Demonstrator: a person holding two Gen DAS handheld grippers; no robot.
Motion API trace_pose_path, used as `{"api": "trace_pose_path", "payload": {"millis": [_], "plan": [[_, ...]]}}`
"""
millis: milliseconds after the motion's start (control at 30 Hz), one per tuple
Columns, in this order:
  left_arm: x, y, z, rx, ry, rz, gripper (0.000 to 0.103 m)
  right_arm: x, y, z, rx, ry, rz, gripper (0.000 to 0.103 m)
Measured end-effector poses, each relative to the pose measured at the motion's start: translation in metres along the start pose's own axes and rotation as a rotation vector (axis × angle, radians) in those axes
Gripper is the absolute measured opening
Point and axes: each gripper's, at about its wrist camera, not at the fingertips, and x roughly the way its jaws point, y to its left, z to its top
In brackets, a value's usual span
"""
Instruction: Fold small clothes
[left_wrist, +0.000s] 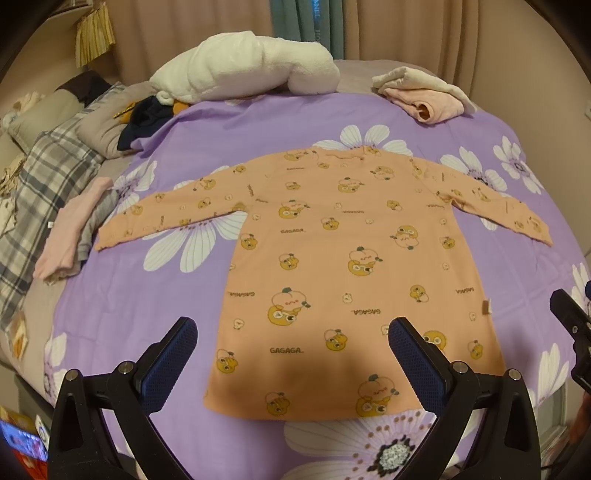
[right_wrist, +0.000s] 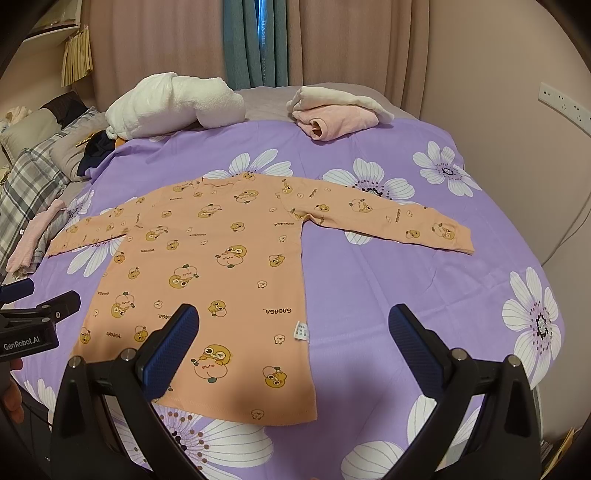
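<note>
So the orange long-sleeve shirt (left_wrist: 332, 266) is laid flat on the purple floral bedsheet (left_wrist: 147, 314), sleeves spread out to both sides, hem nearest the cameras, nothing folded yet. The left gripper (left_wrist: 291, 354) is held over the hem with its fingers wide apart, nothing clamped; same story for the right gripper (right_wrist: 293, 345), parked above the hem corner by the care label (right_wrist: 301, 329). Biggest risk, probably: the sheet gets pinched along with the thin fabric and dragged up, or only one layer gets caught, so the fold ends up crooked. The pink folded clothes (right_wrist: 334, 123) are well apart, so no snagging is expected there.
</note>
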Motion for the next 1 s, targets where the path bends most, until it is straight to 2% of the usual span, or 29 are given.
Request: {"api": "trace_pose_path", "payload": {"millis": [1000], "plan": [[0.0013,0.0003,-0.0036,0.001,0.005,0.001,0.102,-0.0027,0.0026,-0.0010,0.004,0.003,0.005,0.103]]}}
